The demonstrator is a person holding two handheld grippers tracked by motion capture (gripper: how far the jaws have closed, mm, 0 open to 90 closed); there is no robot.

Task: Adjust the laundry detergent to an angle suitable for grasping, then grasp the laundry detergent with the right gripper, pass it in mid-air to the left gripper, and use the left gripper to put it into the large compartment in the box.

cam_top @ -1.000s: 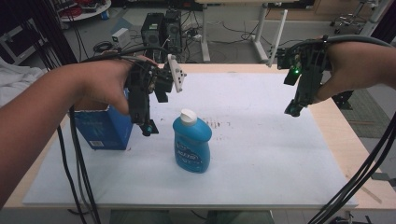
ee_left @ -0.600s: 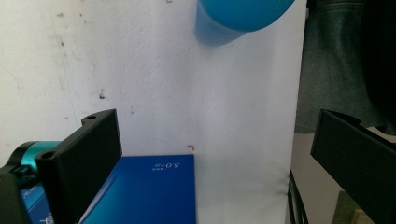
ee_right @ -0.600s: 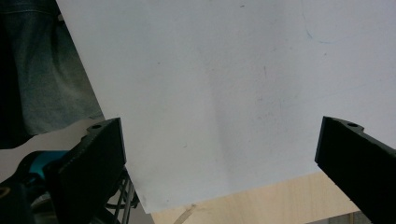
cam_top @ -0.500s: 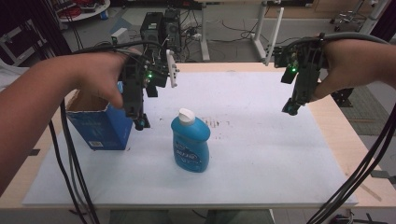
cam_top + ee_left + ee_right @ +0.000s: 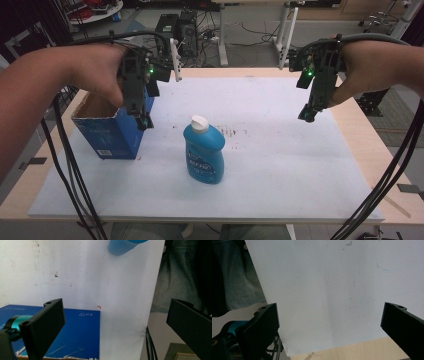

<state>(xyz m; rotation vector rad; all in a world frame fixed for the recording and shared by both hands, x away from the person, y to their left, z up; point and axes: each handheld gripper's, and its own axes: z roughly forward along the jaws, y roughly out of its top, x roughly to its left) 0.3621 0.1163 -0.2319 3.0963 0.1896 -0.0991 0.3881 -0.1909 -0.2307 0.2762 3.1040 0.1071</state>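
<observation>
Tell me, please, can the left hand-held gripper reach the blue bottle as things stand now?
Probably yes. The left hand-held gripper hangs open above the blue box, and only bare white sheet lies between it and the upright blue bottle.

One blue bottle stands right of the left hand-held gripper; one blue box sits beneath it.
</observation>
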